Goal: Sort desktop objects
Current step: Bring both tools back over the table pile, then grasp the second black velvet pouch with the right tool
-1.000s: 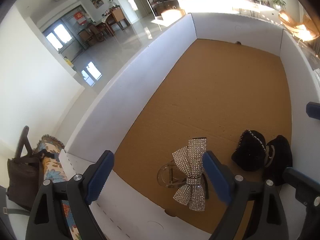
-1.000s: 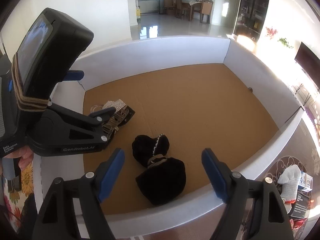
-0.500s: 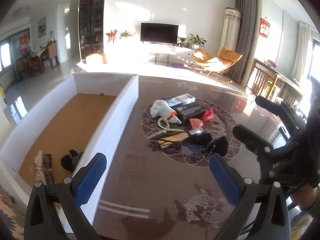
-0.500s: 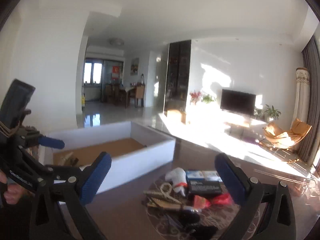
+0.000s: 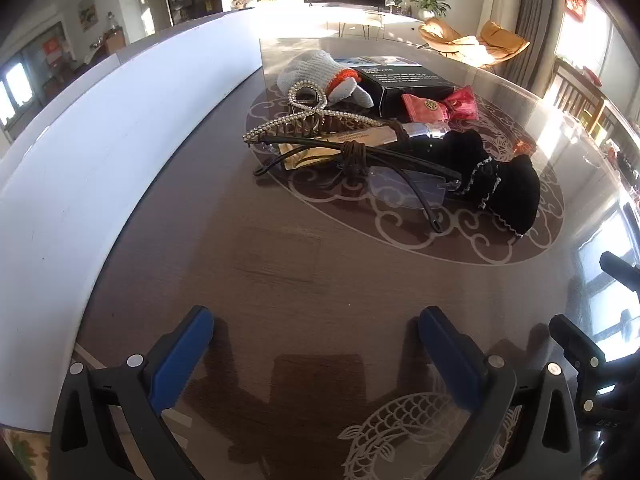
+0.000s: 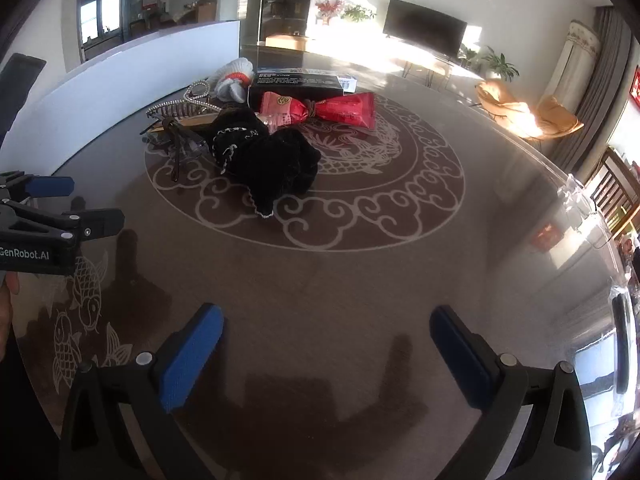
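Observation:
A pile of objects lies on the dark patterned table [image 5: 304,264]: a pearl hair claw [image 5: 308,118], black-framed glasses [image 5: 384,168], a black velvet bow [image 5: 500,180], a red packet [image 5: 440,106], a black box [image 5: 412,84] and a grey glove [image 5: 316,72]. My left gripper [image 5: 316,344] is open and empty, well short of the pile. My right gripper [image 6: 328,336] is open and empty, also short of the black bow [image 6: 272,160]. The left gripper also shows in the right wrist view [image 6: 60,208], at the left edge.
The white wall of the sorting box [image 5: 100,140] runs along the left of the table and shows in the right wrist view [image 6: 120,76]. A red packet [image 6: 320,110] and black box [image 6: 296,84] lie behind the bow. The table edge curves at the right.
Both grippers have swung away from the box, where a sparkly bow and a black bow lie, and come down low over the table facing the pile.

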Available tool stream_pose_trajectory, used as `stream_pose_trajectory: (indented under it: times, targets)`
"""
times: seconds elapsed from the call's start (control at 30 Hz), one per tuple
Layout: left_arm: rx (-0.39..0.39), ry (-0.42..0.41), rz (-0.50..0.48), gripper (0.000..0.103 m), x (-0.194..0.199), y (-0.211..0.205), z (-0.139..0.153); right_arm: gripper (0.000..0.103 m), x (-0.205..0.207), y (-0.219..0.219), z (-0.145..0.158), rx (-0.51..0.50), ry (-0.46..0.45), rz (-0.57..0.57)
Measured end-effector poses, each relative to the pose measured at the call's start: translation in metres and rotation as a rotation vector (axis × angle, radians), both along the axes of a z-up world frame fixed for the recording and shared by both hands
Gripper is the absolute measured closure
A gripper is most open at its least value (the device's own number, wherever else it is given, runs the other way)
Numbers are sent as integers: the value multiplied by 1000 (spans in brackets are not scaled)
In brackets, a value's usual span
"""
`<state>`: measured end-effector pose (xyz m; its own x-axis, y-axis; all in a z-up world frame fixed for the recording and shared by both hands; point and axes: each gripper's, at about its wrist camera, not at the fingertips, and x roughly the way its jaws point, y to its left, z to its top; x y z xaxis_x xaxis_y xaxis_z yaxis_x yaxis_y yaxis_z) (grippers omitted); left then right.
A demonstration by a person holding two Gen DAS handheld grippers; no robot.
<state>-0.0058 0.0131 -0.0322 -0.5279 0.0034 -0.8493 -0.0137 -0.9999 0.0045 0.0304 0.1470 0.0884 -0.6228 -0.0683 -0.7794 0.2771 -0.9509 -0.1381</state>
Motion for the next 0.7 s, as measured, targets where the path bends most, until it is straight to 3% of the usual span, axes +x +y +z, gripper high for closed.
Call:
stream_pose_trajectory:
  times: [0.2,0.37,0.7]
  targets:
    - [-1,34,33,0,8,-10,0,0,-3,-9,5,-7,-11,11]
    - [0,42,38,0,11,-11,-2,0,-11,5,2,-114,-76,-30]
    - [-2,46,41,0,10,-10,-3,0,-12,2,2,-107,-76,-38]
